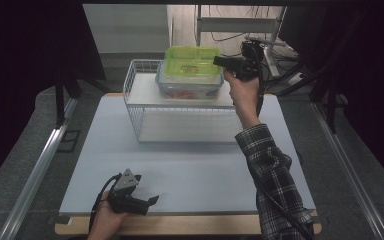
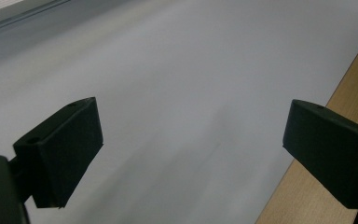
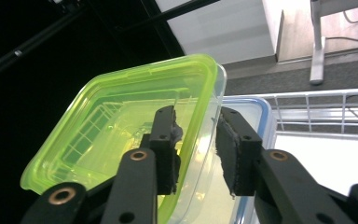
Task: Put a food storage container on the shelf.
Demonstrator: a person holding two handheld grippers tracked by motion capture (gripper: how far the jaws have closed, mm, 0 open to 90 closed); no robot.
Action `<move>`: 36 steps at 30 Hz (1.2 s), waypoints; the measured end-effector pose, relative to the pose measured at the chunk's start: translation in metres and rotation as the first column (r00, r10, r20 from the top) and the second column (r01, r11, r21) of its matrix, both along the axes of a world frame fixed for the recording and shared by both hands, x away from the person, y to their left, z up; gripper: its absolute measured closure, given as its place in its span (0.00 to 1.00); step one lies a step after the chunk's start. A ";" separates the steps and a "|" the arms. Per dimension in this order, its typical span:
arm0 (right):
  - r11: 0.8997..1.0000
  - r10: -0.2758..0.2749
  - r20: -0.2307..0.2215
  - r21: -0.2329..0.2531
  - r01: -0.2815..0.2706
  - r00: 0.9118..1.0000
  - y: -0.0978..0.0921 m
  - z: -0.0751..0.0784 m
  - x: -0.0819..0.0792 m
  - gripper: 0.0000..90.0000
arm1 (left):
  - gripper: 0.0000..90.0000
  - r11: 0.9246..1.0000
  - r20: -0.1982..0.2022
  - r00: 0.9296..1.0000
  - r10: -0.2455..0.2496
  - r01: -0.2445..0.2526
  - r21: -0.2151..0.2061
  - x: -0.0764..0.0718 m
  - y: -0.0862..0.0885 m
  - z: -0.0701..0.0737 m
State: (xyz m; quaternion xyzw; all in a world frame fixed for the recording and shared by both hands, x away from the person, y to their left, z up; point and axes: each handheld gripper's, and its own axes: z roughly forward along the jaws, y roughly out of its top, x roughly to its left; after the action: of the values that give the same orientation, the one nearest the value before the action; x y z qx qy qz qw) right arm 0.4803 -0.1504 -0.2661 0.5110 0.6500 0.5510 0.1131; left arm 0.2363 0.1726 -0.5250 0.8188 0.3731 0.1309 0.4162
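Nearest the person, the left gripper [image 1: 152, 200] rests at the front edge of the tabletop [image 1: 190, 170], held low in the left hand [image 1: 105, 220]. In the left gripper view its jaws stand wide apart with nothing between them, over the pale grey surface and a strip of wooden edge [image 2: 335, 154].

Farther back, a white wire basket [image 1: 145, 107] sits at the middle rear of the tabletop, with a white shelf across its top. On that shelf stands a clear container with a blue rim [image 1: 190, 87]; something red shows through its wall, but what it is cannot be told. Stacked on it is a container with a lime-green lid [image 1: 192, 61], tilted.

The right hand [image 1: 242, 92], in a plaid sleeve [image 1: 272, 170], raises the right gripper [image 1: 219, 61] to the green-lidded container's right edge. In the right gripper view the jaws straddle that rim, one inside and one outside, close to it; whether they press it cannot be told.

Beyond the basket are dark curtains, a grey floor and metal stand legs [image 1: 240, 25].
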 end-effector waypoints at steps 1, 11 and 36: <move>1.000 0.001 0.000 -0.001 -0.001 1.000 0.000 0.000 0.001 0.72 | 0.05 1.000 -0.001 1.000 0.000 0.000 -0.001 0.000 0.000 0.000; 0.998 0.004 0.027 -0.060 -0.002 1.000 0.001 0.003 0.001 0.56 | 0.05 1.000 -0.002 1.000 0.002 -0.002 -0.005 0.000 0.001 0.000; 0.977 0.172 0.115 -0.148 -0.154 0.978 -0.024 -0.009 -0.032 0.25 | 0.05 1.000 -0.003 1.000 0.005 -0.005 -0.001 0.001 0.001 -0.001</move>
State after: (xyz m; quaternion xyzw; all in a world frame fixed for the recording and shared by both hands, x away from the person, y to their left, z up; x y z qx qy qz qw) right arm 0.4481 -0.1741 -0.2747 0.4106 0.7177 0.5438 0.1438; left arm 0.2369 0.1731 -0.5256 0.8177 0.3760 0.1306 0.4158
